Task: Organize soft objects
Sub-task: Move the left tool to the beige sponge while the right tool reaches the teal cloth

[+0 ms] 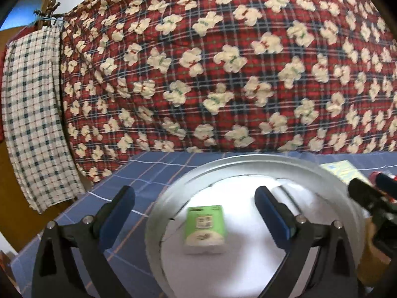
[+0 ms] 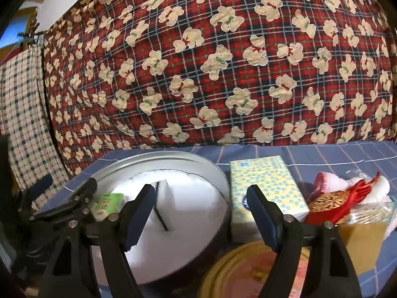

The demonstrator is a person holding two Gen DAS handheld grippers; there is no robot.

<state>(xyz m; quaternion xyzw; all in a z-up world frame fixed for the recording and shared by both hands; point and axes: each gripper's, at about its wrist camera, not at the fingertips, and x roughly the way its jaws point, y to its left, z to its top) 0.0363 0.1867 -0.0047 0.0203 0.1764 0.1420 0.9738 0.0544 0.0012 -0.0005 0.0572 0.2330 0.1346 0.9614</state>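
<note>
A round silver tray (image 1: 223,168) with a white lining sits on the blue checked bedsheet (image 1: 139,176). A small green tissue pack (image 1: 204,226) lies in it, between the wide-apart fingers of my open, empty left gripper (image 1: 196,213). In the right wrist view the same tray (image 2: 158,159) holds the green pack (image 2: 109,203) and a white sponge with a dark edge (image 2: 165,198). My right gripper (image 2: 198,213) is open and empty over the tray's right rim. A yellow-patterned tissue box (image 2: 263,186) lies right of the tray, beside a heap of soft items (image 2: 347,198).
A red plaid quilt with white bears (image 1: 223,62) rises behind the bed. A checked cloth (image 1: 32,111) hangs at the left. A yellow-rimmed round dish (image 2: 248,273) sits below the right gripper. The left gripper (image 2: 62,203) shows at the left of the right view.
</note>
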